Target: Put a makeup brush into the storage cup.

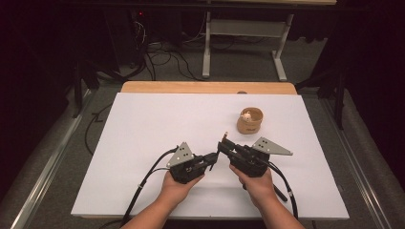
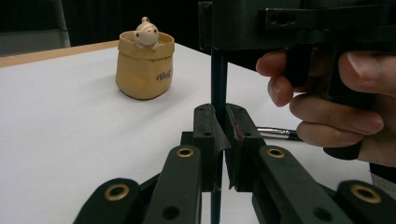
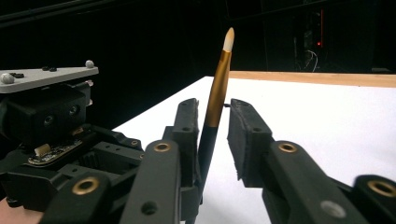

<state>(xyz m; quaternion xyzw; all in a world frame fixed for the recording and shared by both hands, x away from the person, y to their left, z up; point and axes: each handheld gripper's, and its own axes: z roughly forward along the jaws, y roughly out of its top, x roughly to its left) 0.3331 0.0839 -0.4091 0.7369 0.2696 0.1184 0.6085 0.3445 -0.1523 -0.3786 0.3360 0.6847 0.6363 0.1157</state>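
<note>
Slim paintbrush, gold ferrule, clamped in left hand-held gripper; right hand-held gripper jaws apart around it.

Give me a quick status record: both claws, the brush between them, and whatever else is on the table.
left claw: shut on the dark handle of the paintbrush, holding it upright
right claw: open, jaws either side of the paintbrush's gold ferrule; a gap shows at one pad
paintbrush: upright, pale tip on top
pot: tan, sack-shaped, far right part of the white table; small figurine at its rim
second brush: lying flat on the table
</note>
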